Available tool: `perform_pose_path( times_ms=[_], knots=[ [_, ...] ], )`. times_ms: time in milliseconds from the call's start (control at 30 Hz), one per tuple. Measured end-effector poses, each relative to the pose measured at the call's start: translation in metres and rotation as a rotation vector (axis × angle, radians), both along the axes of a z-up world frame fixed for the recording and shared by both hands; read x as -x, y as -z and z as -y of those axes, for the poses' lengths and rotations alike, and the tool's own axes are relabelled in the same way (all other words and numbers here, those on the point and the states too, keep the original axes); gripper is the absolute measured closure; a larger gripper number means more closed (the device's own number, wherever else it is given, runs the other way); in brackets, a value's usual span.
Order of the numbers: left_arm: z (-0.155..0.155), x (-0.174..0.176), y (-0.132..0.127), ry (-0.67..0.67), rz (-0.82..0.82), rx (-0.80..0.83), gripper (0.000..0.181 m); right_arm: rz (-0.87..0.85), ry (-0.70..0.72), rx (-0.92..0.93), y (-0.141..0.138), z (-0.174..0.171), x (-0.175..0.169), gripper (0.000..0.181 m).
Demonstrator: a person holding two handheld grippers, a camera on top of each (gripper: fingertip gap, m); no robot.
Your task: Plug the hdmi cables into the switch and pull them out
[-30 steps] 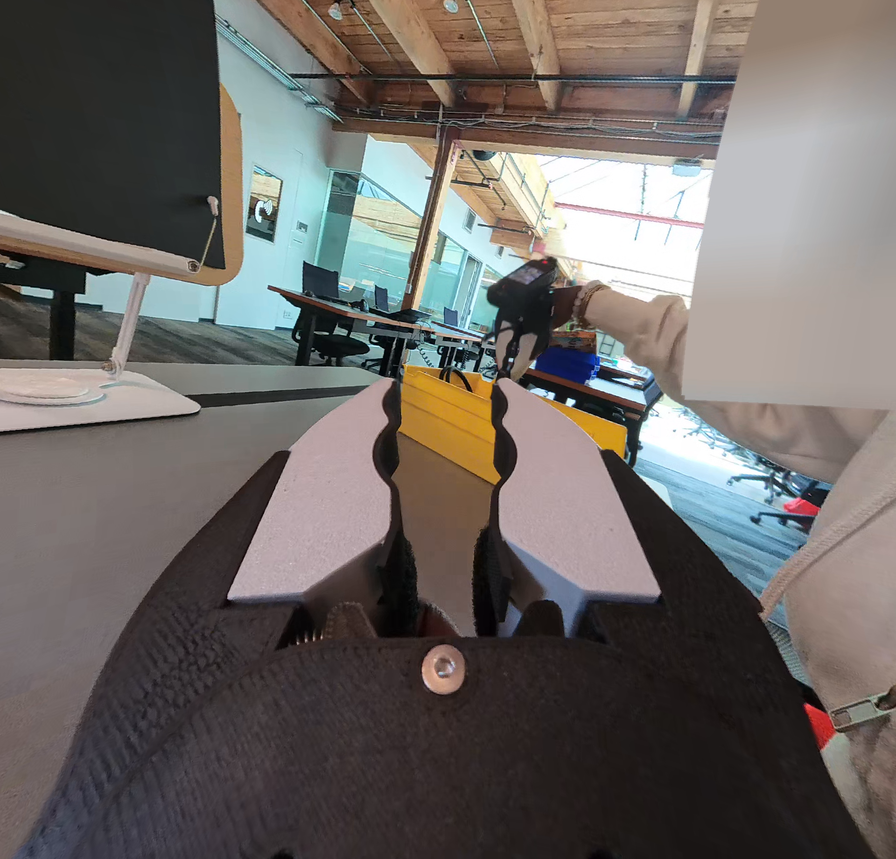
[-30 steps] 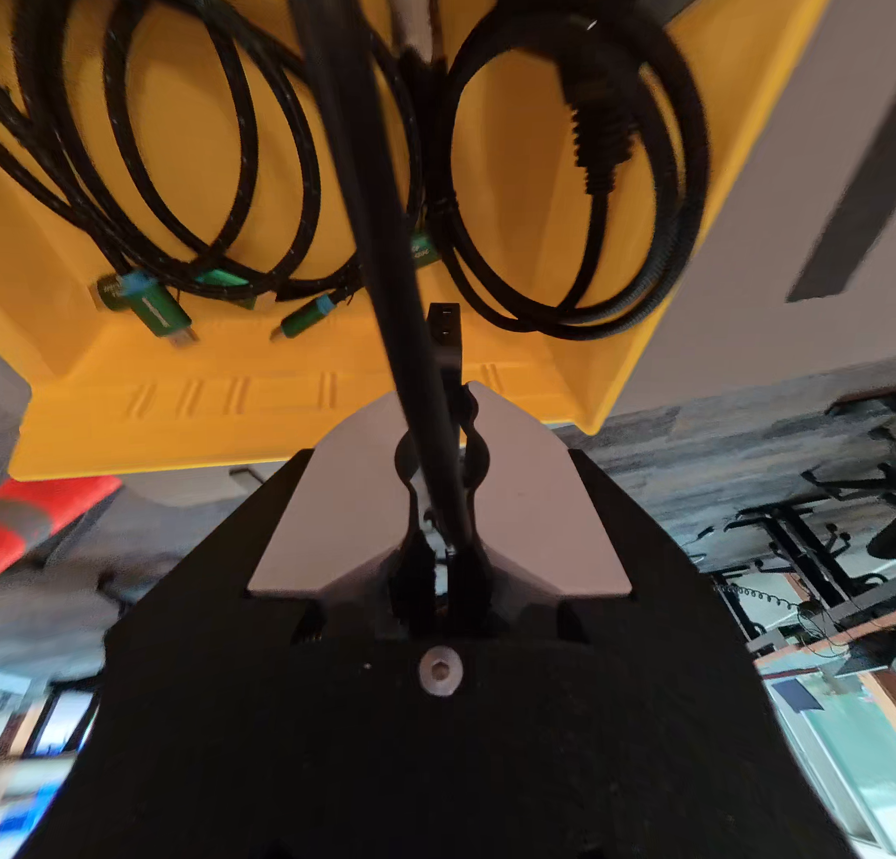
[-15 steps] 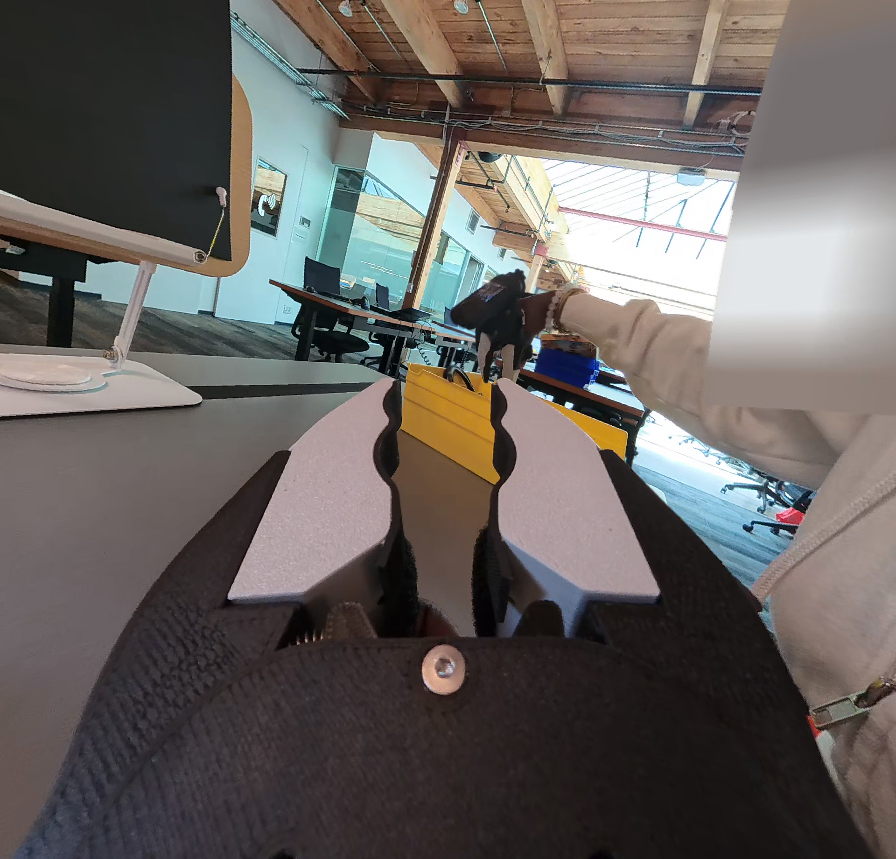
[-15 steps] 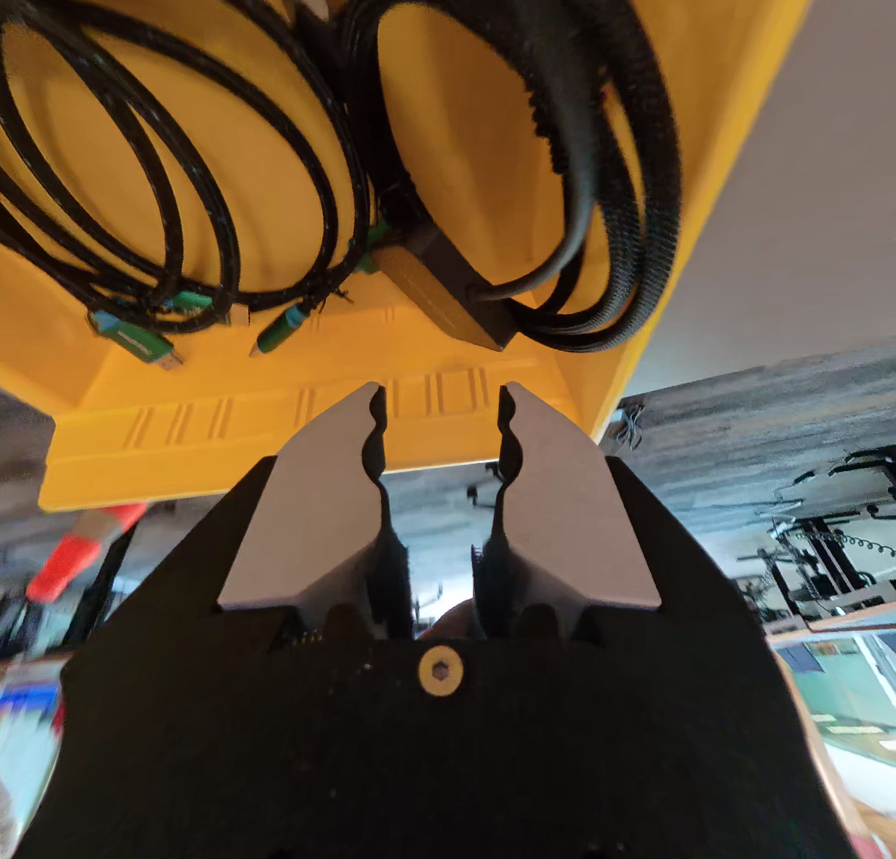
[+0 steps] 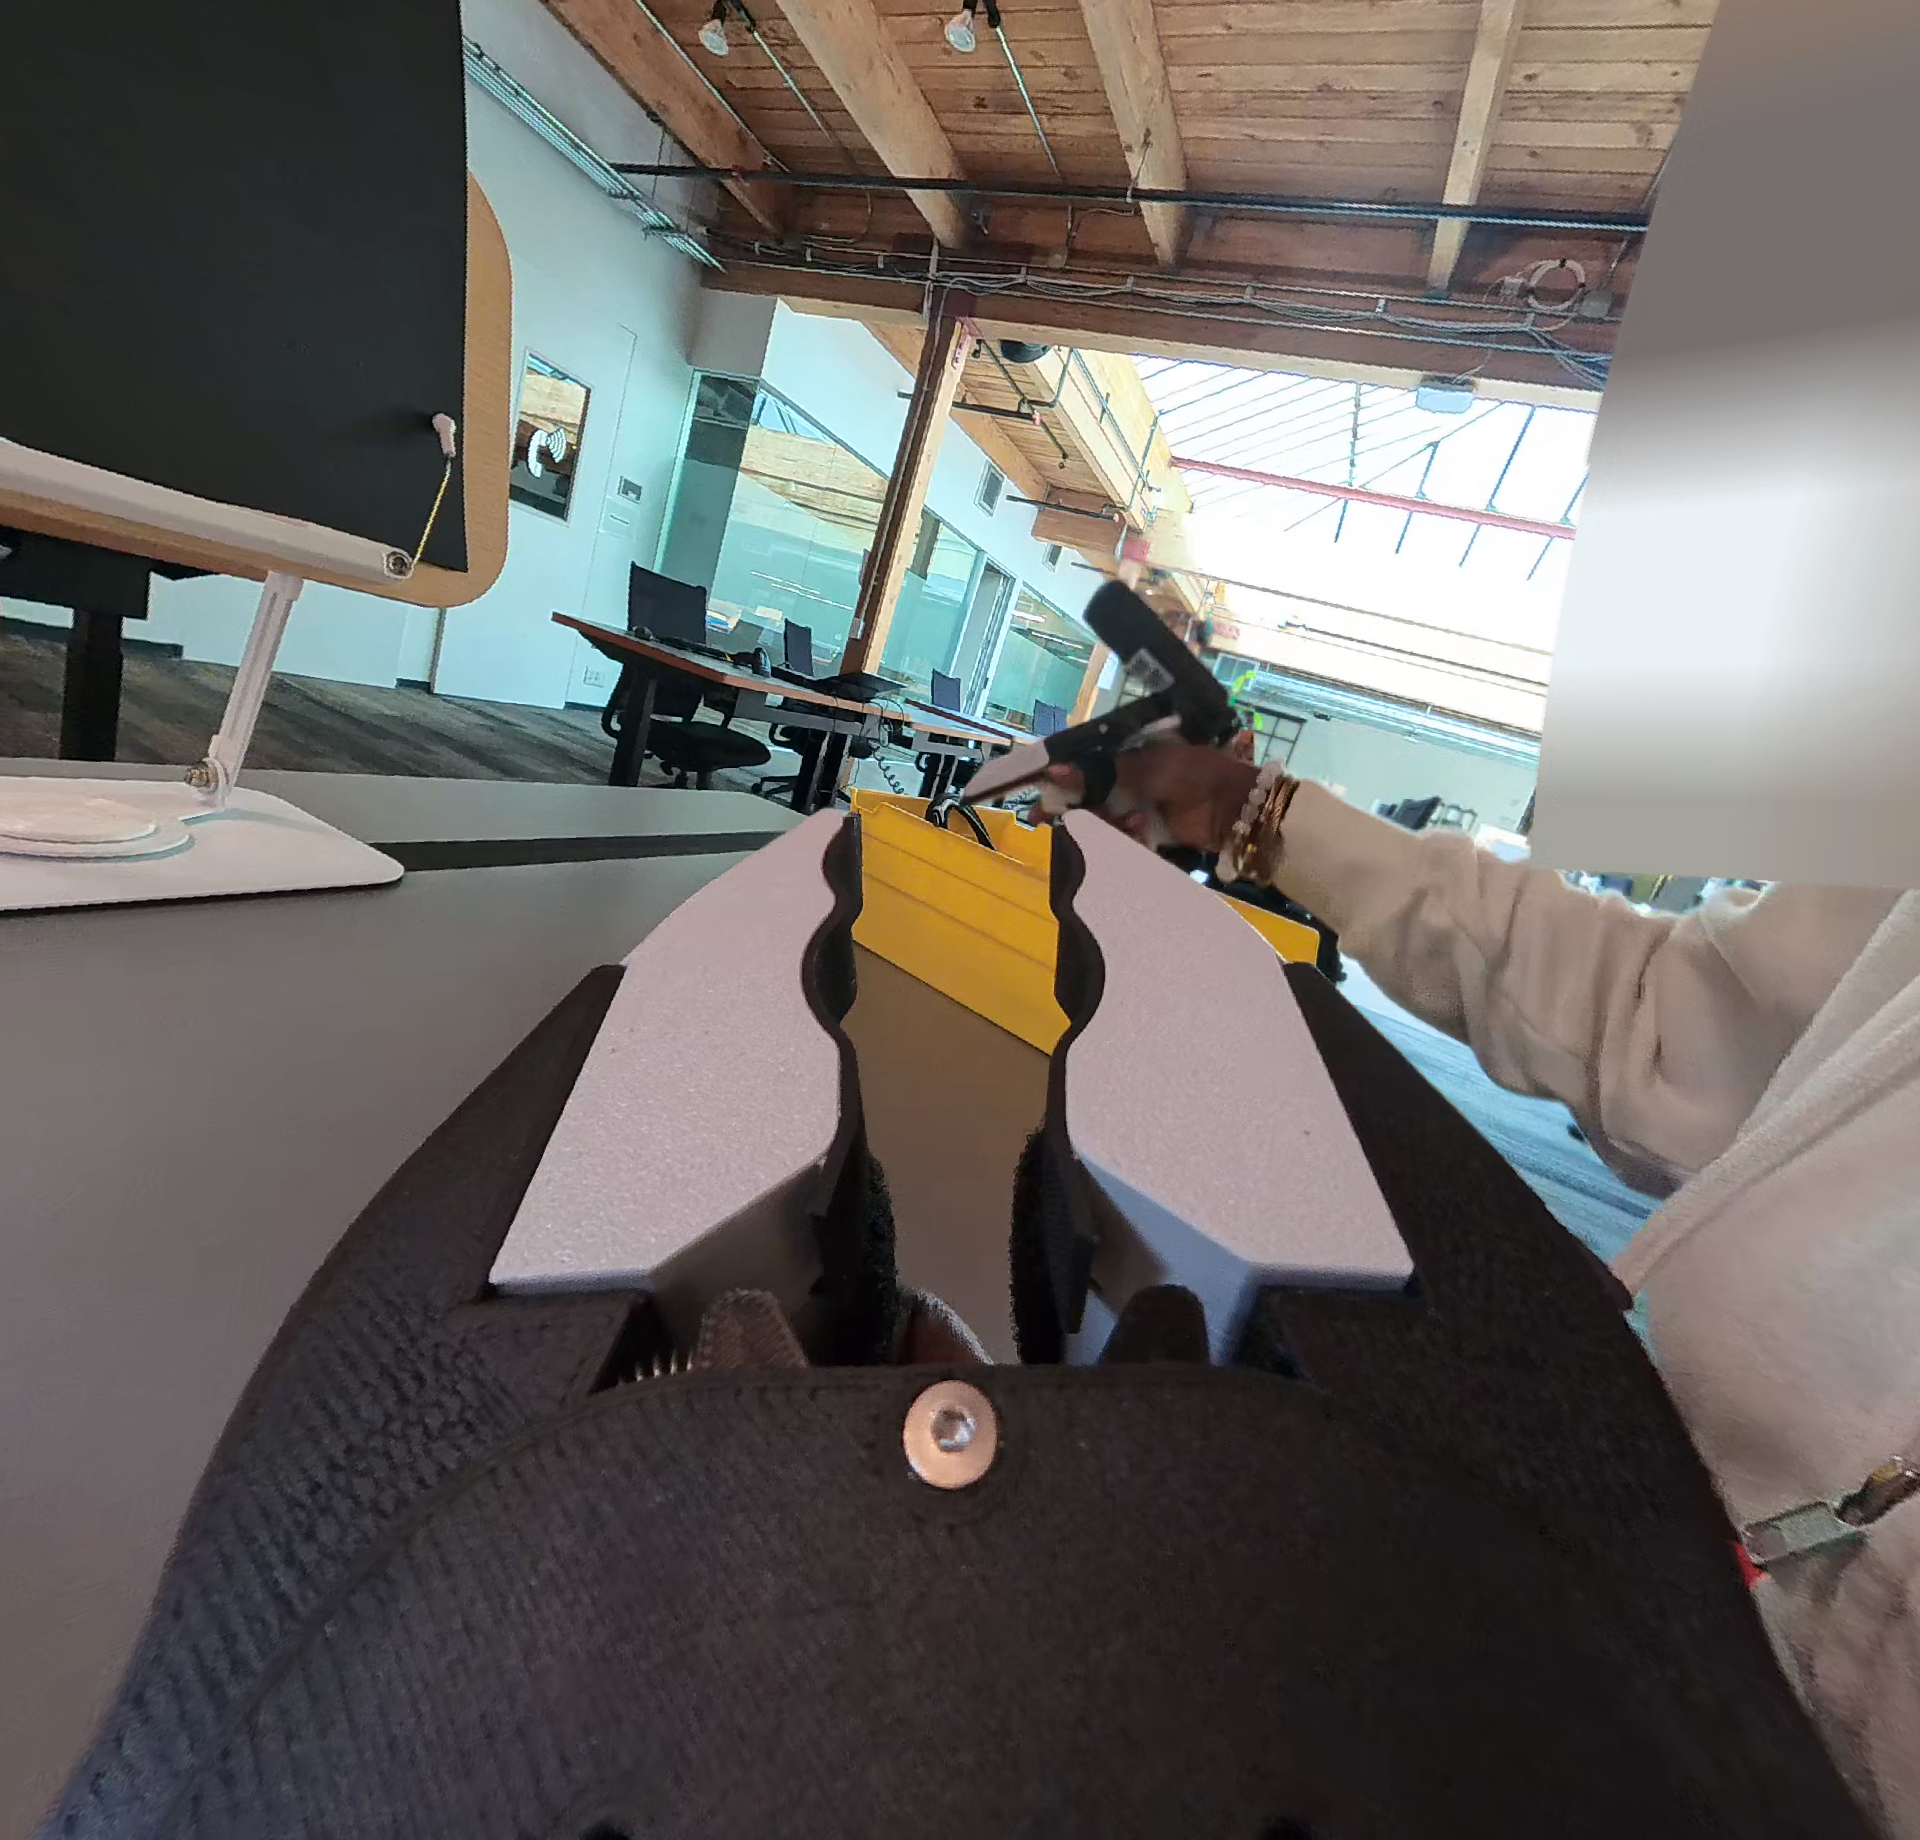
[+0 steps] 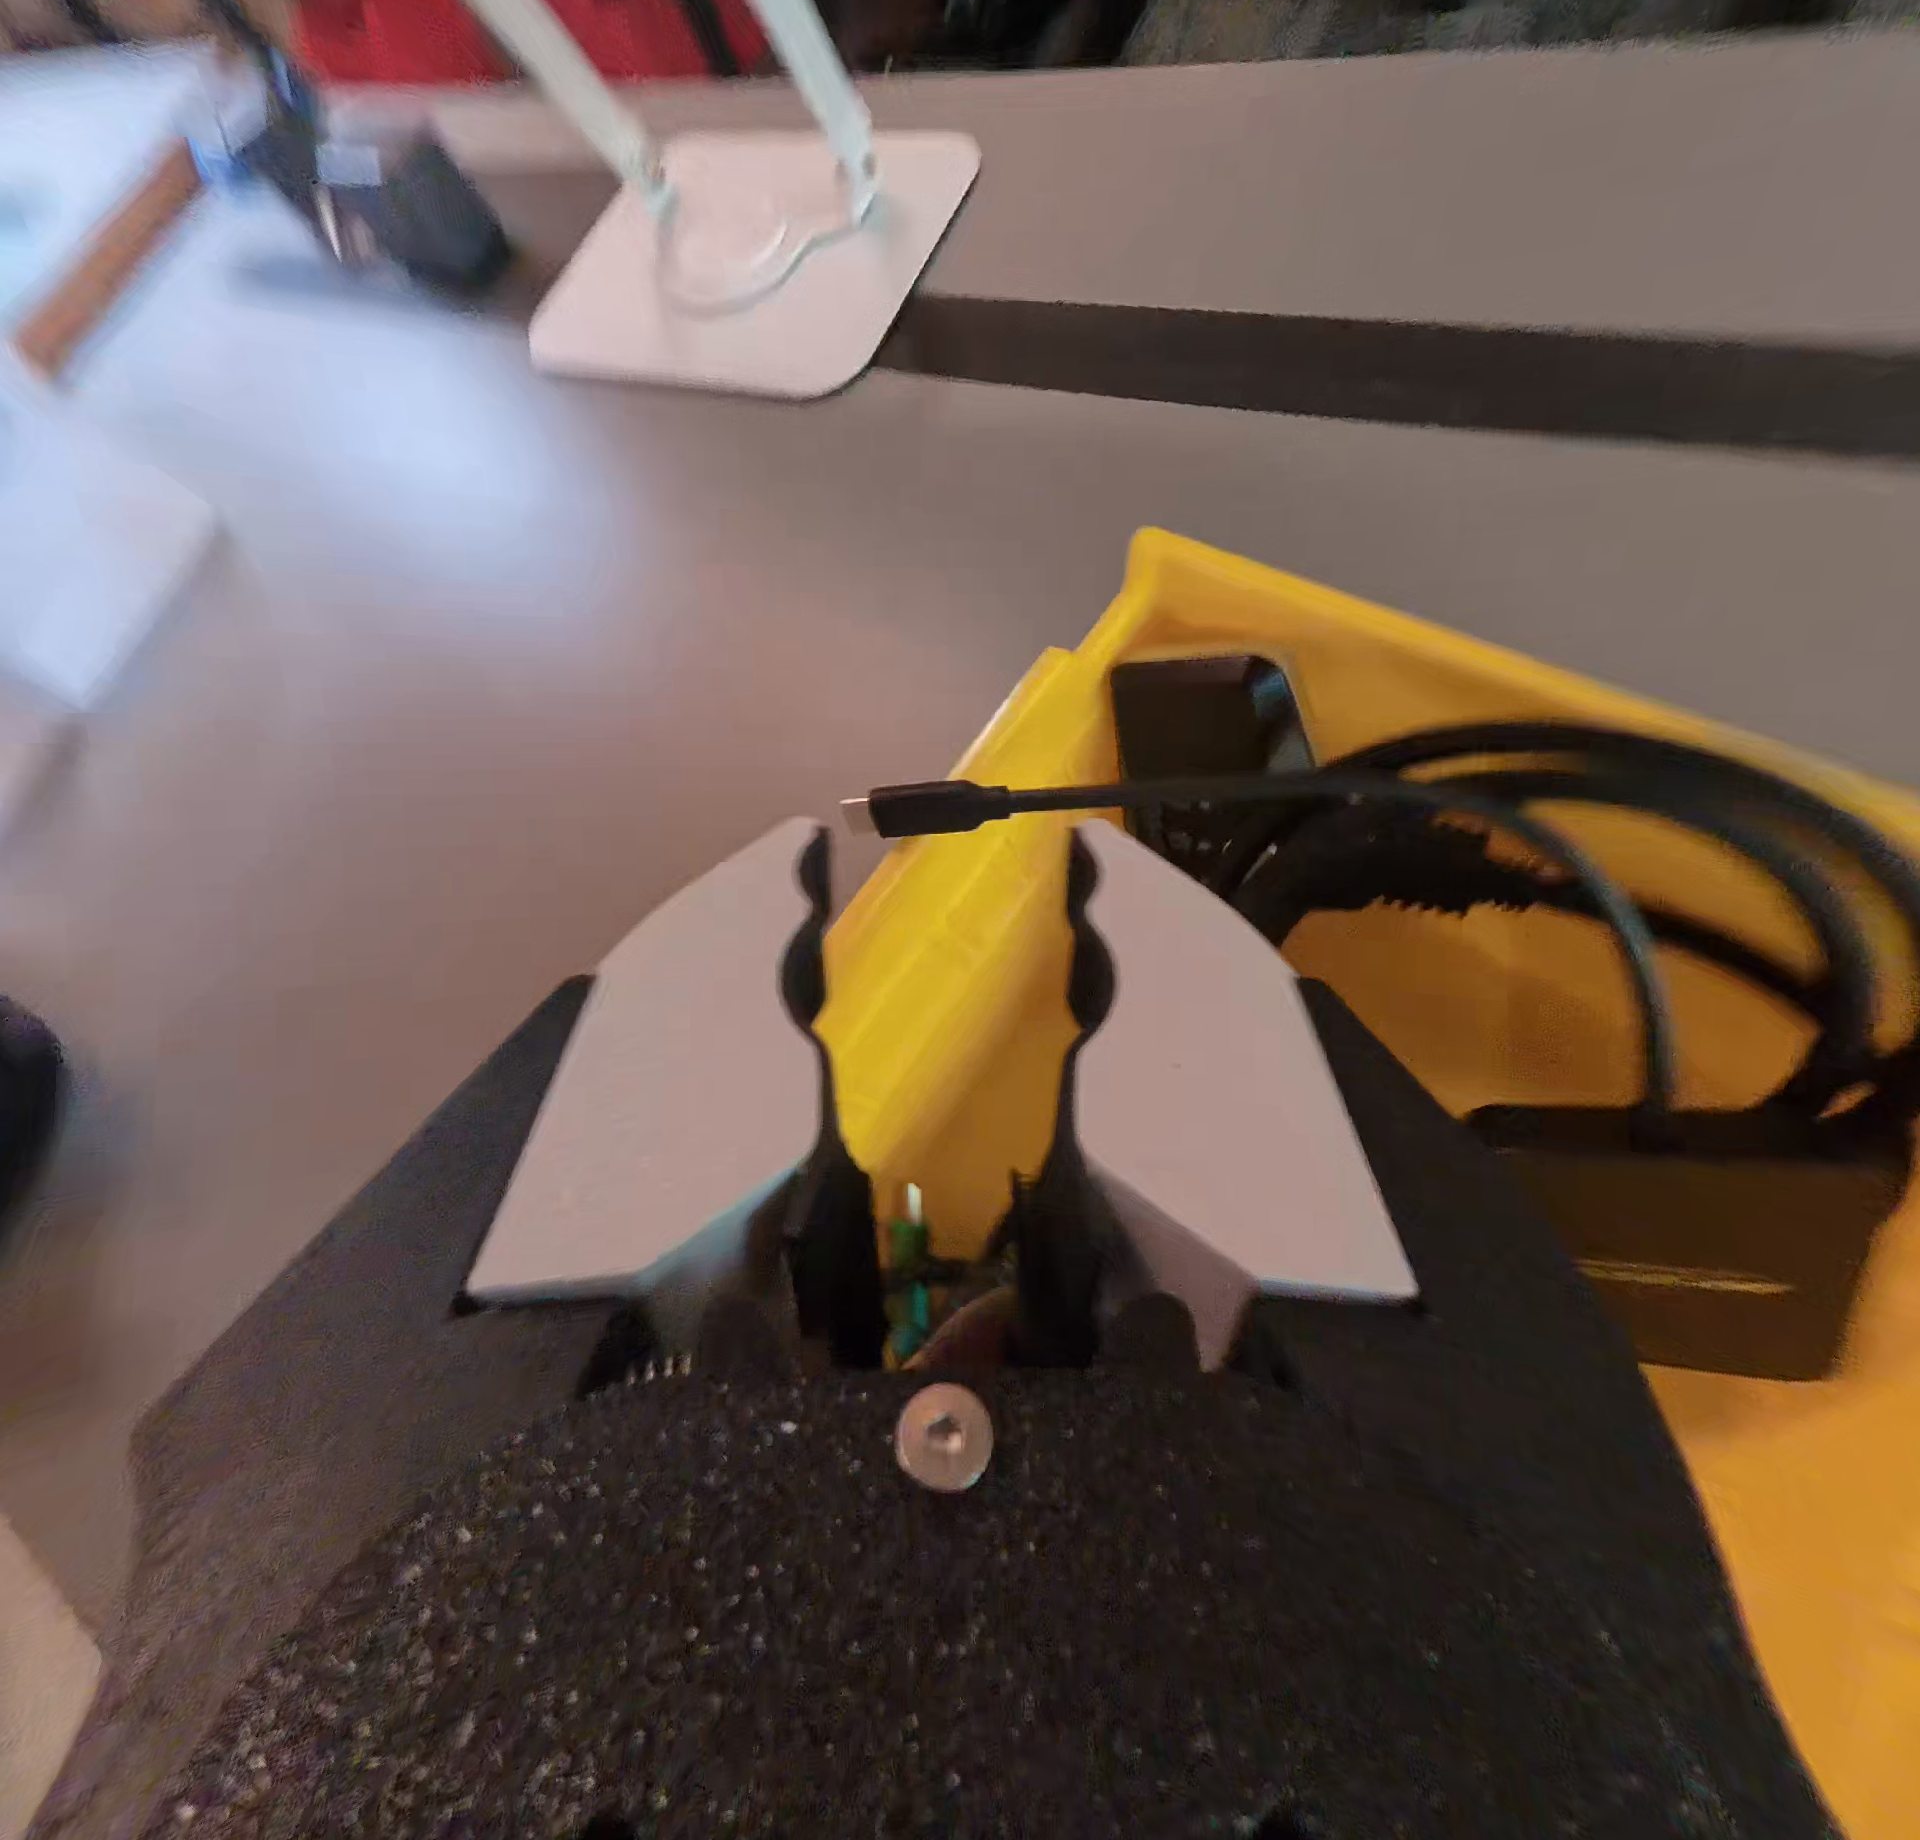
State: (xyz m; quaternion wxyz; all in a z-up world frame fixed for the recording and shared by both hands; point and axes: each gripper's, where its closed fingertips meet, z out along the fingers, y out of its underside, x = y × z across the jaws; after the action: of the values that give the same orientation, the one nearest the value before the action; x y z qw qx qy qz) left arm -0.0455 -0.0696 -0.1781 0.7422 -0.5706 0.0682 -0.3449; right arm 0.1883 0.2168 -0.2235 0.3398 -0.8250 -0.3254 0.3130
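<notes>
A yellow bin (image 6: 956, 969) on the grey table holds coiled black cables (image 6: 1558, 855), a black switch box (image 6: 1704, 1240) and a black adapter (image 6: 1205, 720). A thin cable's plug (image 6: 925, 810) sticks out over the bin's rim. My right gripper (image 6: 948, 840) is open and empty, above the bin's near-left rim. A green-tipped connector (image 6: 912, 1240) shows between its fingers, low in the bin. My left gripper (image 5: 951, 834) is open and empty, low over the table, pointing at the bin (image 5: 966, 917). The right gripper (image 5: 1049, 777) also shows there, over the bin.
A white stand base (image 5: 156, 845) with a dark board (image 5: 229, 232) sits at the table's far left; it also shows in the right wrist view (image 6: 758, 263). A person's cream sleeve (image 5: 1558, 980) reaches across on the right. Desks and chairs stand beyond the table.
My right gripper let go of the black cable, opened, and swung up from looking down into the bin to looking across its rim. My left gripper stayed still.
</notes>
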Motion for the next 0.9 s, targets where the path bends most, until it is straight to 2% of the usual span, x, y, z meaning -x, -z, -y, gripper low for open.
perform_pose_path(
  times_ms=[33, 67, 167, 233, 300, 433, 533, 667, 767, 900],
  knots=[
    [0.001, 0.001, 0.0, -0.006, -0.001, -0.004, 0.147, -0.089, 0.053, 0.049, 0.005, -0.001, 0.001, 0.128],
    [0.001, 0.002, -0.001, -0.011, 0.0, -0.007, 0.147, -0.188, 0.102, 0.092, 0.008, -0.004, 0.002, 0.127],
    [0.001, 0.001, -0.002, 0.004, 0.015, -0.009, 0.148, -0.464, 0.222, 0.194, 0.005, -0.016, 0.005, 0.136],
    [0.002, 0.0, -0.001, 0.011, 0.015, -0.009, 0.148, -0.52, 0.253, 0.218, 0.008, -0.024, 0.004, 0.147],
    [0.003, 0.001, -0.001, 0.002, 0.009, -0.014, 0.148, -0.471, 0.256, 0.165, 0.013, -0.03, 0.001, 0.165],
    [0.002, 0.003, -0.001, -0.001, 0.019, -0.013, 0.149, -0.346, 0.302, -0.042, 0.005, -0.043, -0.022, 0.168],
    [0.002, 0.002, -0.001, 0.008, 0.02, -0.01, 0.149, -0.21, 0.293, -0.128, 0.011, -0.046, -0.035, 0.168],
    [0.001, 0.0, 0.001, 0.005, 0.001, -0.005, 0.149, 0.0, 0.168, -0.174, 0.037, -0.034, -0.025, 0.167],
    [0.0, -0.001, 0.002, -0.004, -0.019, 0.004, 0.149, 0.106, 0.101, -0.157, 0.048, -0.025, -0.019, 0.158],
    [-0.001, -0.002, 0.005, -0.023, -0.06, 0.013, 0.149, 0.161, 0.08, -0.112, 0.036, -0.004, -0.03, 0.133]
  ],
)
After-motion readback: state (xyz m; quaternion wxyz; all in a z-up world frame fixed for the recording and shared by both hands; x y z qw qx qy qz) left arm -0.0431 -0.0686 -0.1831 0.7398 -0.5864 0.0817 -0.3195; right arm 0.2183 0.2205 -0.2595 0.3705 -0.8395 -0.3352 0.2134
